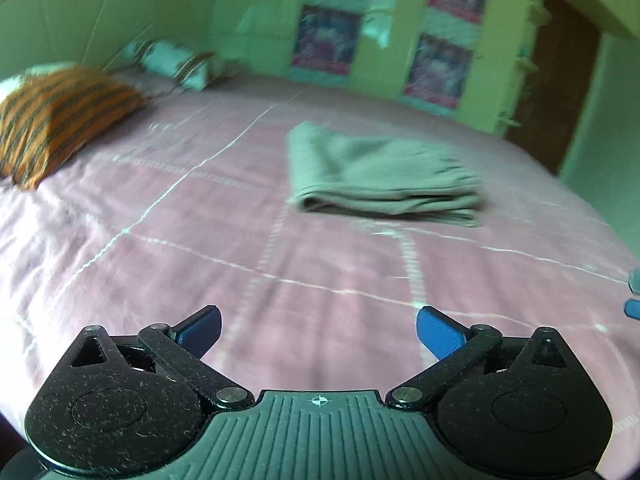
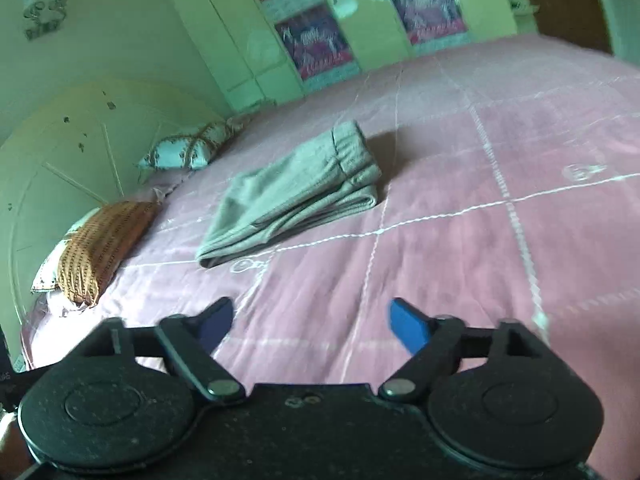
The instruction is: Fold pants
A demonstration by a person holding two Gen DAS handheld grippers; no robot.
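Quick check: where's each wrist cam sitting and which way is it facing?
Left wrist: on the left gripper, facing across the pink quilted bedspread at the folded grey pants; own jaws open and empty.
Right wrist: on the right gripper, facing the pants with the headboard left; jaws open and empty.
Shared: pants, bedspread, orange striped pillow, green wardrobe.

In the left wrist view, motion blur smears the wardrobe doors [image 1: 328, 36] along the top of the frame so their printed panels cannot be read, and at the right edge, below the middle, only two small blue-grey bits [image 1: 634, 294] show, cut off too short to tell what they are. At lower left of the right wrist view the striped pillow [image 2: 100, 248] hides most of a white pillow [image 2: 46, 276] under it. The body of the hand-held gripper [image 2: 310, 320] runs off the bottom edge.
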